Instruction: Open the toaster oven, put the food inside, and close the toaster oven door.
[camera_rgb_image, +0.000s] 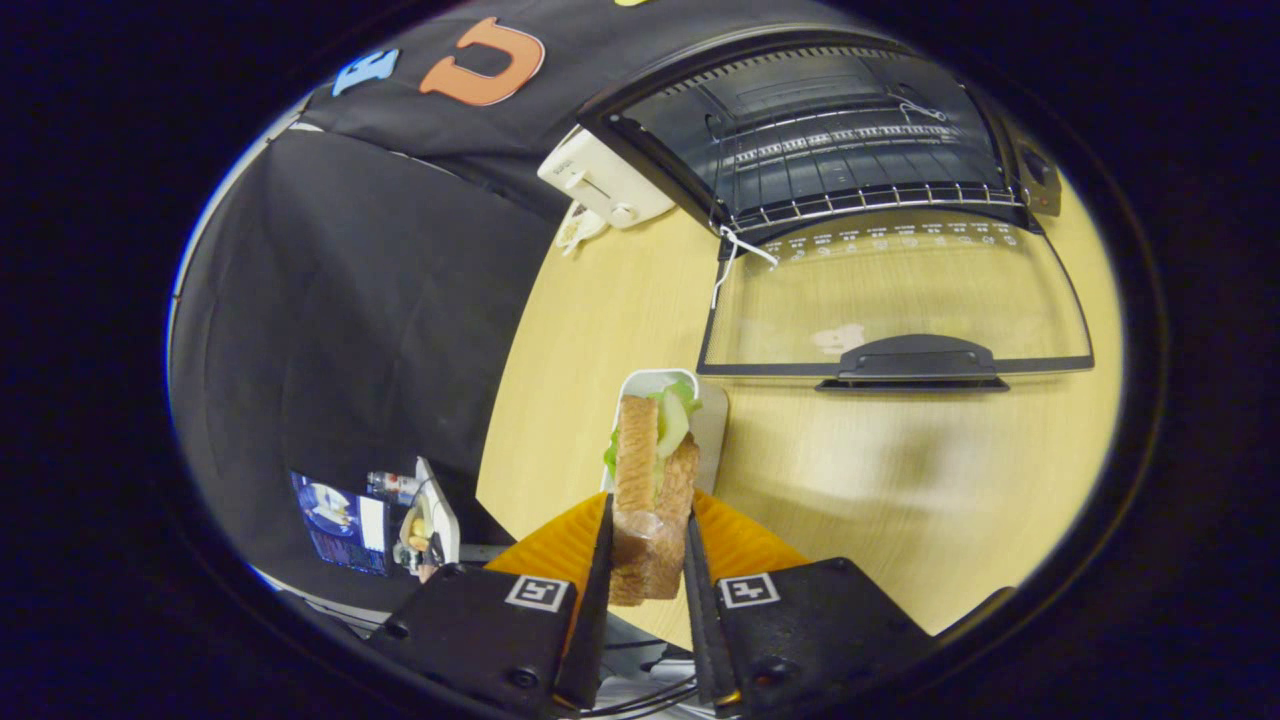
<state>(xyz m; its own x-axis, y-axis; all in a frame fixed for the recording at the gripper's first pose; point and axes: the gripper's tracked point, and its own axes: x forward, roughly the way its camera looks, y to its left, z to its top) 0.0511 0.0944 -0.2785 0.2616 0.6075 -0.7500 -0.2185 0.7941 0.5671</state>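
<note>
Wooden table (850, 500); tool (648, 545) clamps layered sandwich (650, 480).

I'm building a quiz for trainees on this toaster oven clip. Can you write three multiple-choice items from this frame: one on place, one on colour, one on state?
1. Where is the sandwich?
A. on the oven rack
B. between the gripper fingers
C. on the open door

2. What colour is the small appliance beside the toaster oven?
A. white
B. red
C. green

3. How does the oven door stand?
A. shut
B. half raised
C. folded down flat toward the table

Answers:
1 B, both fingers press the bread's sides above the white plate.
2 A, its casing is white.
3 C, the glass lies level, with the wire rack exposed behind it.
</note>
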